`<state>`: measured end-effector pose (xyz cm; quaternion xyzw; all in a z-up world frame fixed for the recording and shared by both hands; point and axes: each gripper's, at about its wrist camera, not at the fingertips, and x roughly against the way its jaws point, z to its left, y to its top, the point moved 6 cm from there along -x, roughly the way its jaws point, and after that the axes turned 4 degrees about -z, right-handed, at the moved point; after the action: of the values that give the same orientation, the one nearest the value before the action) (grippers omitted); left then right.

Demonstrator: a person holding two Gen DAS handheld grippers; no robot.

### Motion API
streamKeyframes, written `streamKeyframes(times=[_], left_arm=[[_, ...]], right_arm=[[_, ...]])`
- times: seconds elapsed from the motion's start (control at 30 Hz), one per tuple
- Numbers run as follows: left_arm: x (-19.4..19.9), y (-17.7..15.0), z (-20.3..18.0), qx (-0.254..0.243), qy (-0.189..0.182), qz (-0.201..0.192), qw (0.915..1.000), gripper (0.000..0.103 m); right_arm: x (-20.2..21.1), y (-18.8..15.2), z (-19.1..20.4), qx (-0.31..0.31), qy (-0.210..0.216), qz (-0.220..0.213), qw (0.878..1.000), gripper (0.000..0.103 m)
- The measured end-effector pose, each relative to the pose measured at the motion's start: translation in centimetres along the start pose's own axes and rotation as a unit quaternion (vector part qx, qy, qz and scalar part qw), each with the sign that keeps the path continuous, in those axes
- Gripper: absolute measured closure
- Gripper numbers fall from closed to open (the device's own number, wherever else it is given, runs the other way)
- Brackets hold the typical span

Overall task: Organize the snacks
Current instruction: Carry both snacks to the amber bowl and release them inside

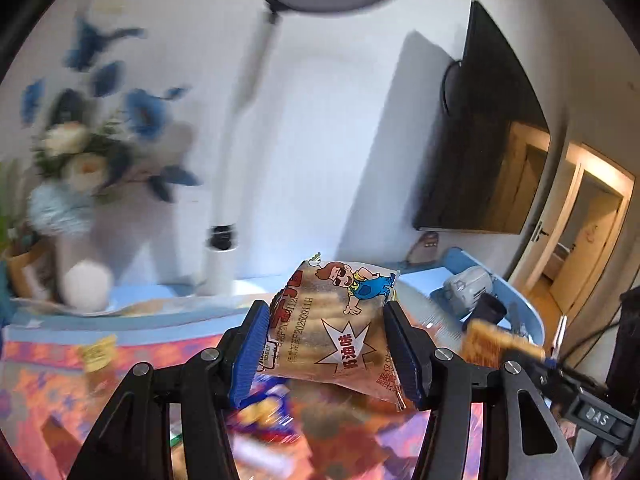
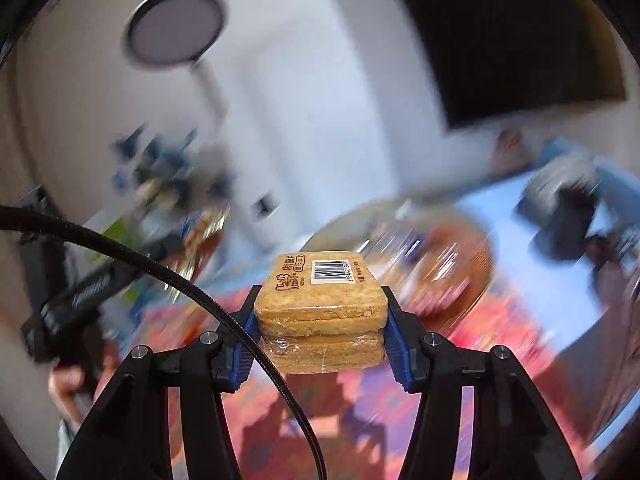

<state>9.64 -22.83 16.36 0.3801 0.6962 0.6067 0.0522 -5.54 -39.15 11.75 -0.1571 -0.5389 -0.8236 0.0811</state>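
Left tongs point(image 1: 326, 350) clamp cartoon-boy snack packet point(image 1: 340, 320) | right tongs point(image 2: 320, 332) clamp barcoded biscuit pack point(image 2: 320, 304)

The snack packet point(image 1: 332, 320) is glossy printed plastic film, crinkled and catching light. The biscuit pack point(image 2: 322, 300) has clear, shiny wrap over rough, crumbly-looking biscuits, with a matt paper barcode label on top. The left gripper point(image 1: 326, 350) and right gripper point(image 2: 322, 334) are matt black plastic with bright metal screws; their fingers point(image 1: 248, 350) carry ribbed blue rubbery pads. The worktop point(image 1: 44, 364) wears a colourful patterned cloth.
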Motion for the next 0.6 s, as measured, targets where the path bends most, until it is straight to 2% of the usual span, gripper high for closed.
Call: streamKeyframes(times=[0.13, 0.2, 0.23, 0.33, 0.43, 0.5, 0.6], left_arm=[[-5.8, 0.7, -2.2, -0.003, -0.004, 0.015, 0.9999, 0.043], [-7.9, 0.4, -2.8, -0.009, -0.002, 0.032, 0.9994, 0.024], [-8.2, 0.2, -2.5, -0.008, 0.007, 0.037, 0.9993, 0.024], [-6.8, -1.0, -1.2, -0.008, 0.012, 0.037, 0.9992, 0.024], [-3.5, -2.2, 0.6, -0.004, 0.041, 0.026, 0.9988, 0.024], [-0.8, -2.9, 1.8, -0.002, 0.057, 0.014, 0.9983, 0.019], [3.8, -3.8, 4.4, -0.006, 0.107, -0.008, 0.9942, 0.017]], right_arm=[[-4.6, 3.3, -3.3, -0.012, -0.032, -0.013, 0.999, 0.047], [-6.7, 3.5, -4.4, -0.003, -0.046, 0.005, 0.999, 0.040], [-7.3, 3.1, -4.9, 0.002, -0.052, 0.022, 0.998, 0.040], [-6.1, 1.1, -5.3, 0.008, -0.030, 0.035, 0.999, 0.040], [-3.6, -1.1, -4.0, 0.024, -0.007, 0.036, 0.999, 0.039], [-2.2, -2.3, -2.0, 0.044, 0.018, 0.038, 0.998, 0.039], [-0.4, -3.7, 1.9, 0.071, 0.053, 0.042, 0.995, 0.038]])
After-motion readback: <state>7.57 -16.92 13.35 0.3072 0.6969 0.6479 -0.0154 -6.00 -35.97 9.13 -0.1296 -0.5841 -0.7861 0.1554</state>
